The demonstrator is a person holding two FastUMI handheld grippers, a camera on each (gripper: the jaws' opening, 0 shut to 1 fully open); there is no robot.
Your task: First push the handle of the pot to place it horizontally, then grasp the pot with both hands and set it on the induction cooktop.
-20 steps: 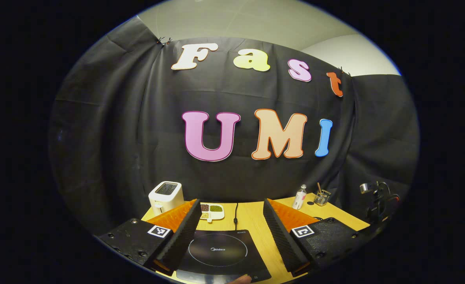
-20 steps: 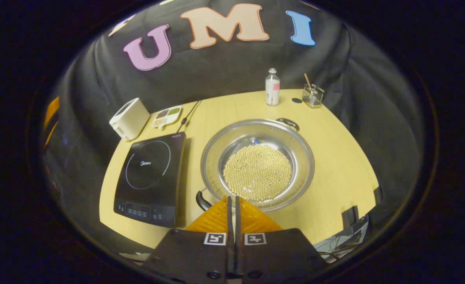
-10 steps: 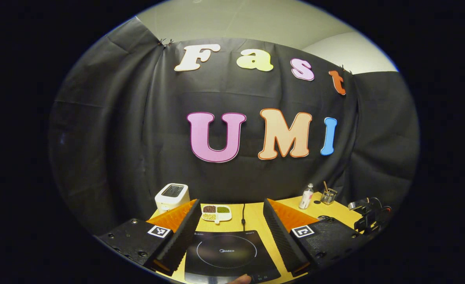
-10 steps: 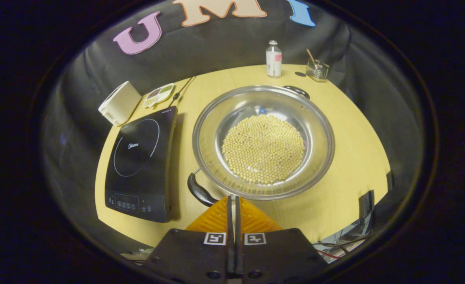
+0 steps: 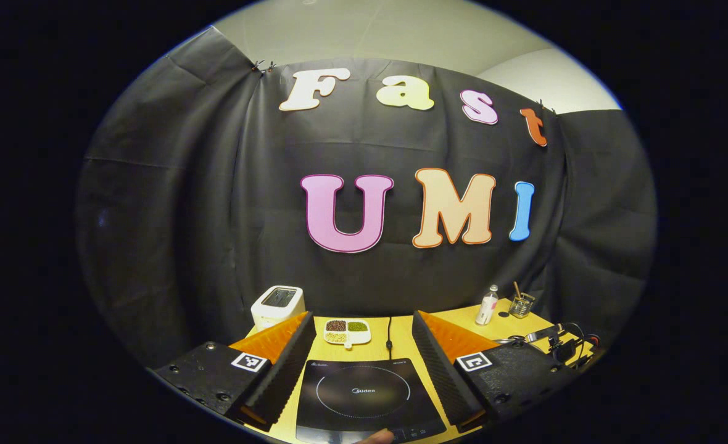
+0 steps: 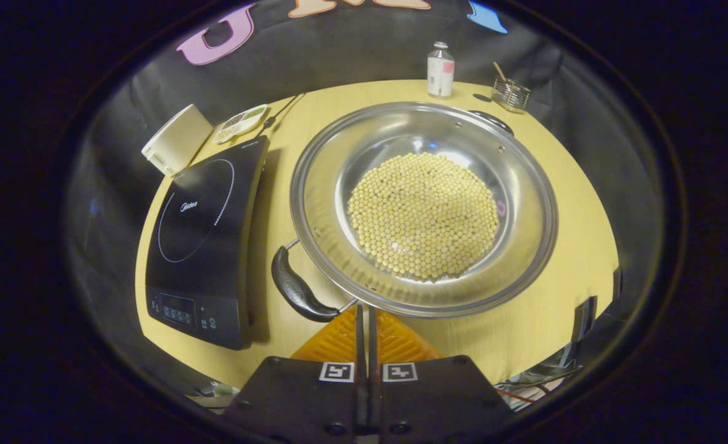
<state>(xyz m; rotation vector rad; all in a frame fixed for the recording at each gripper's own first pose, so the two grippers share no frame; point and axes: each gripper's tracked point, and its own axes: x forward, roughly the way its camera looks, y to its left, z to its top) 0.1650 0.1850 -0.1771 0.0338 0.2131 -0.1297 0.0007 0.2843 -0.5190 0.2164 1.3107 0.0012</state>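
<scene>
A wide steel pot (image 6: 339, 160) holding yellow beans (image 6: 422, 213) stands on the wooden table (image 6: 574, 246), right of the black induction cooktop (image 6: 200, 228). The pot's near black handle (image 6: 296, 287) points toward the front left, and its far handle (image 6: 492, 119) sits at the back right. My right gripper (image 6: 364, 308) is shut with nothing in it, its tips just below the pot's near rim, right beside the near handle's end. In the left gripper view, my left gripper (image 5: 361, 317) hangs open over the cooktop (image 5: 364, 394).
A white toaster (image 6: 176, 147) and a divided dish of beans (image 6: 240, 122) sit behind the cooktop, whose cord (image 5: 389, 333) runs to the back. A small bottle (image 6: 440, 69) and a glass (image 6: 509, 94) stand at the far edge. Cables (image 6: 524, 385) hang off the table's front right.
My right gripper has come down and forward toward the pot's near handle, so the pot looms larger. The left gripper has turned slightly left over the cooktop and stays open.
</scene>
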